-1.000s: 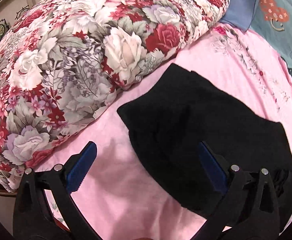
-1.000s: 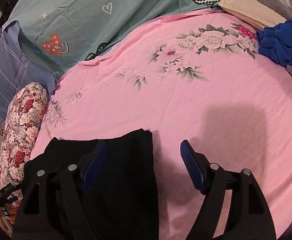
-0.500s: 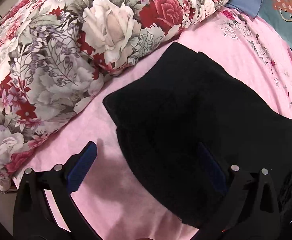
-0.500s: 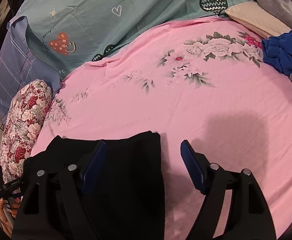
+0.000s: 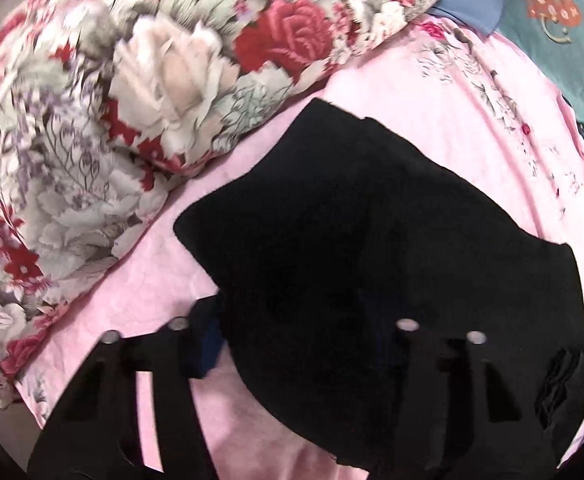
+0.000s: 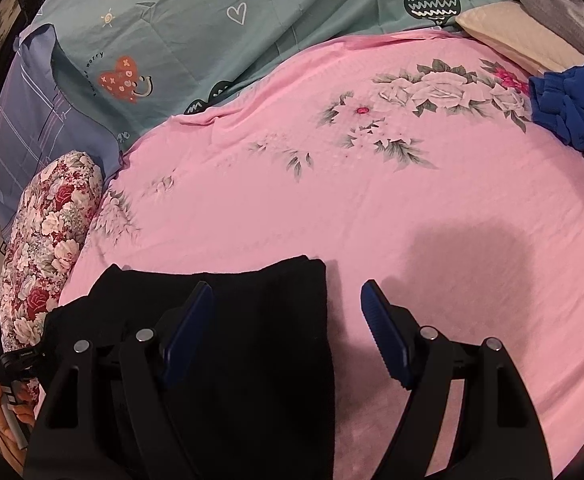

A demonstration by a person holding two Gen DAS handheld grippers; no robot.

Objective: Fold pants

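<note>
Black pants [image 5: 372, 220] lie folded flat on a pink sheet [image 5: 472, 100]. My left gripper [image 5: 292, 328] straddles their near left edge. Its jaws stand narrower than before with fabric between them. The left blue pad [image 5: 208, 340] sits at the cloth's edge, and the right pad is lost against the black. In the right wrist view the pants [image 6: 252, 360] fill the lower left. My right gripper [image 6: 288, 300] is open over their right edge, one finger above the cloth and the other above the bare sheet [image 6: 372, 200].
A big floral quilt roll [image 5: 152, 80] lies close along the pants' left side. A teal patterned cover [image 6: 252, 20] bounds the far side. A blue garment [image 6: 568, 108] and a cream pillow [image 6: 520, 36] sit far right. A hand [image 6: 8, 408] shows at lower left.
My left gripper has moved forward onto the pants' edge and its jaws have drawn closer together. The right gripper has crept slightly forward and stays open.
</note>
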